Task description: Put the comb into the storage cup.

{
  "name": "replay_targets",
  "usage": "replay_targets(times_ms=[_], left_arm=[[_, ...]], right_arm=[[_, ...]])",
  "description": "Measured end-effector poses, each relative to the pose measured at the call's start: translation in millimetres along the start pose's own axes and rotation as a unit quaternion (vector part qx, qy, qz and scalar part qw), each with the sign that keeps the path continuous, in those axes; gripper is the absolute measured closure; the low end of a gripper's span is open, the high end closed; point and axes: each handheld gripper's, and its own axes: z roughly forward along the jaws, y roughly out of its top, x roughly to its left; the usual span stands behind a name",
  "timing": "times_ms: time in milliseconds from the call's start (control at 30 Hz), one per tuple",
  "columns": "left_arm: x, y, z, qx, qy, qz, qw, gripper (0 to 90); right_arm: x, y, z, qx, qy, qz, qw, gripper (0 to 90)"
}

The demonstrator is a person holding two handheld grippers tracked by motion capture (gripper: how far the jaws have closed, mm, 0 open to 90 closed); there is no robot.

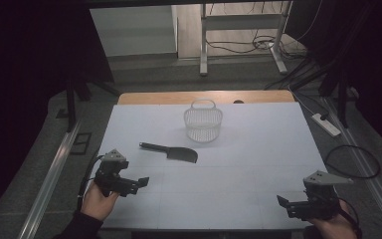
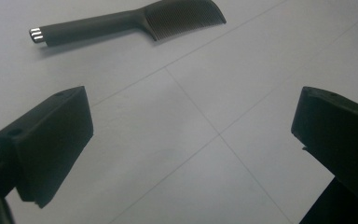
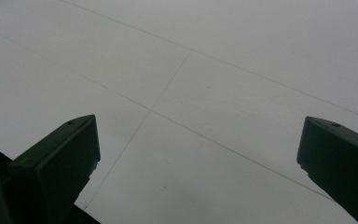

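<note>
Black plastic comb [image 1: 170, 152] lies crosswise ahead of our left gripper [image 1: 138, 183], the nearer one; both grippers' jaws gape, empty.

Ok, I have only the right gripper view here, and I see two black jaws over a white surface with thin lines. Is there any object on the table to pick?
Observer: Yes. A dark comb lies flat near the middle of the table, ahead of the left hand-held gripper.
Operator: Is there some container for it?
Observer: A white mesh basket with a handle stands upright behind the comb, apart from it.
Operator: Is the left one holding something?
Observer: No. In the left gripper view its jaws stand wide apart with bare table between them, and the comb lies beyond them.
</note>
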Motion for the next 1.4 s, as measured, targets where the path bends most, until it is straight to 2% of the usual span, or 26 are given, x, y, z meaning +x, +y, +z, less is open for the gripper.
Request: replay_targets(times_ms=[367,467,633,967,1167,1400], left_arm=[[3.5,11.6,9.0,0.002,-0.004,0.000,1.0000,0.0],[5.1,15.8,11.7,-0.001,-0.010,-0.007,0.9999,0.0],[6.3,25.6,18.6,0.003,-0.007,-0.003,1.0000,0.0],[8.9,34.7,29.6,0.017,0.002,0.005,0.9998,0.0],[11.5,40.7,34.4,0.019,0.001,0.011,0.9998,0.0],[15.3,48.5,43.0,0.019,-0.011,0.010,0.9997,0.0]], right_arm=[[-0.1,0.1,0.3,0.002,0.002,-0.001,1.0000,0.0],[0.0,0.1,0.5,0.003,0.002,-0.001,1.0000,0.0],[0.2,0.2,0.6,0.003,0.001,-0.002,1.0000,0.0],[0.0,0.1,0.4,0.002,0.001,-0.001,1.0000,0.0],[0.1,0.1,0.6,0.003,0.002,-0.002,1.0000,0.0],[0.6,0.2,0.9,0.005,0.002,-0.005,1.0000,0.0]])
